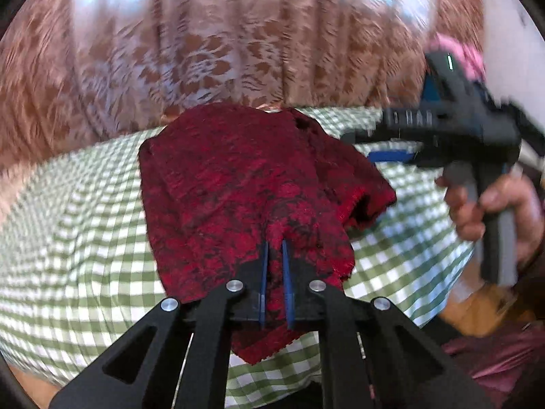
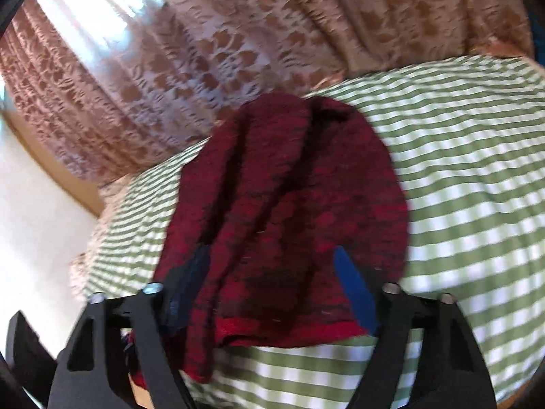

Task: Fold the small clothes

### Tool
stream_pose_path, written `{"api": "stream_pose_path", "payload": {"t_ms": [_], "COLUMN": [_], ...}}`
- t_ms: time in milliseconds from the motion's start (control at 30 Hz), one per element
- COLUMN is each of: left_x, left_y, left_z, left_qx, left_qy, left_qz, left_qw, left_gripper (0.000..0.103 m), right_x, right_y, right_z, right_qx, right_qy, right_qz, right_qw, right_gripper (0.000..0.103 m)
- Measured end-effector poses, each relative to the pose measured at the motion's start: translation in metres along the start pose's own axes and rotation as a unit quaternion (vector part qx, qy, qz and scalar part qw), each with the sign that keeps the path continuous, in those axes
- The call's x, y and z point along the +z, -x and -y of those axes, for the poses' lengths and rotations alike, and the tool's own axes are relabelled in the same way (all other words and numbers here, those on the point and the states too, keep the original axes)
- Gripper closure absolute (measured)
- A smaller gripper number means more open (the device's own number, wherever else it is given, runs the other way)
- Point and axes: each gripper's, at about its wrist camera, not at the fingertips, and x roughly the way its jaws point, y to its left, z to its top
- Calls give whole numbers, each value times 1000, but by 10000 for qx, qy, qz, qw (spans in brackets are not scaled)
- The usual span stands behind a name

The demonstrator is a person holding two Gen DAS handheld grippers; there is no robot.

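1. The red garment (image 1: 238, 184) is a small piece of dark red cloth with a black, lace-like pattern all over; in the right wrist view it also shows a plain brighter red hem along its near edge (image 2: 282, 332).
2. It lies on the worktop, which is covered by a green-and-white checked cloth (image 1: 68, 238), and takes up the middle of the left wrist view, from about 12 o'clock down to 6 o'clock.
3. The cloth is rumpled and partly doubled over: a thicker folded flap with a dark opening sits at its 3 o'clock side, and a pointed corner hangs at 6 o'clock.
4. The left gripper (image 1: 275, 248) is clenched on the near edge of the garment; a strip of red cloth runs between its two blue fingers (image 1: 286, 279).
5. The right gripper (image 2: 272, 259) has the garment draped between its fingers, which stand well apart; the left one (image 2: 189, 283) is half veiled by lace. The blur hides whether they press the cloth.
6. In the left wrist view, at 3 o'clock, a hand (image 1: 494, 204) holds the right gripper's grey handle.
7. A brown patterned curtain (image 1: 204, 51) hangs behind the worktop at 12 o'clock.
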Motion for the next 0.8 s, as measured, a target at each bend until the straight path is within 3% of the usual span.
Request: {"api": "stream_pose_path", "payload": {"t_ms": [67, 200, 300, 367, 433, 633, 733, 800], "left_x": [6, 19, 22, 23, 24, 32, 36, 41], "left_y": [9, 21, 23, 21, 17, -6, -19, -20], "left_z": [-20, -75, -124, -154, -191, -287, -332, -356], "left_qx": [-155, -190, -43, 161, 393, 1443, 2098, 2825], "left_qy": [452, 1432, 2132, 2453, 2864, 3614, 4000, 4077], "left_qz": [158, 480, 676, 753, 803, 644, 413, 310], "left_qw": [9987, 9884, 9747, 9664, 9539, 9189, 8912, 8678], "left_gripper": [97, 97, 98, 98, 98, 101, 103, 103], "right_x": [4, 8, 12, 16, 19, 42, 62, 76], "right_y": [-13, -43, -64, -77, -79, -51, -34, -28], "right_z": [-10, -23, -41, -49, -54, -69, -58, -44], "right_qx": [175, 397, 275, 145, 80, 172, 131, -98], "right_qy": [98, 170, 463, 633, 796, 1239, 1145, 1040], "right_qz": [-232, -714, -893, -1065, -1080, -684, -359, -217], "right_qw": [9995, 9965, 9945, 9922, 9909, 9898, 9927, 9943], "right_gripper": [47, 49, 55, 66, 80, 88, 93, 94]}}
